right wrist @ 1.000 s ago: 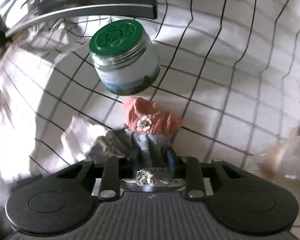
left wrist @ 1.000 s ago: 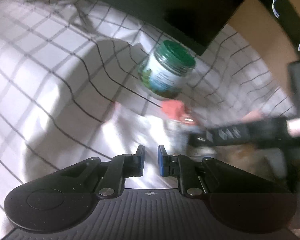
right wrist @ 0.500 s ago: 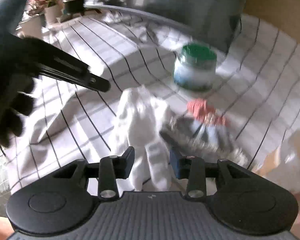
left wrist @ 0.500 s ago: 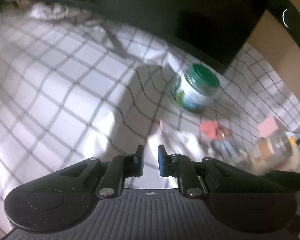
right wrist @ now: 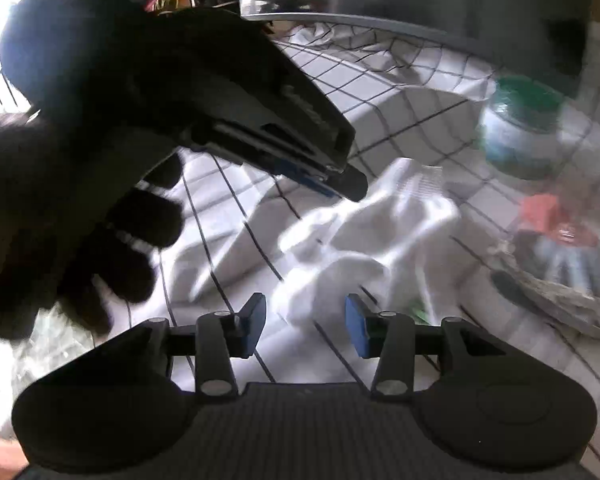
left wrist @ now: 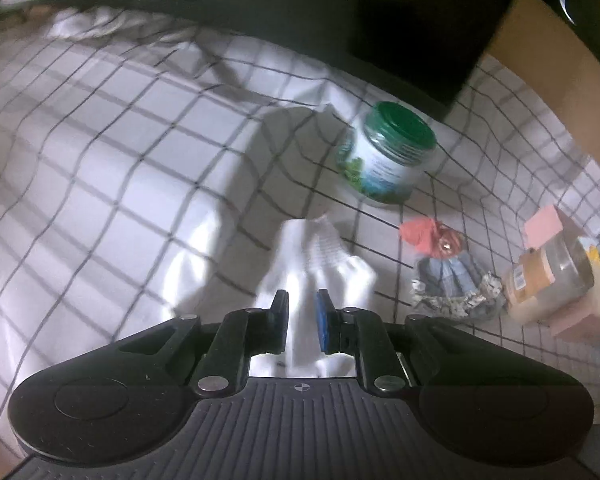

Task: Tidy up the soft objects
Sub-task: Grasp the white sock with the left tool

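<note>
Two jars (left wrist: 388, 152) (left wrist: 552, 280) flank a small doll (left wrist: 446, 268) beside the white sock (left wrist: 320, 256).

Right of the white sock (right wrist: 384, 232), motion blur is smearing the green-lidded jar (right wrist: 520, 132) and the doll (right wrist: 560, 256), while the picture's edge is cutting the doll off.

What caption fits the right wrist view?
Right gripper open over white sock on checked cloth; left gripper alongside.
</note>
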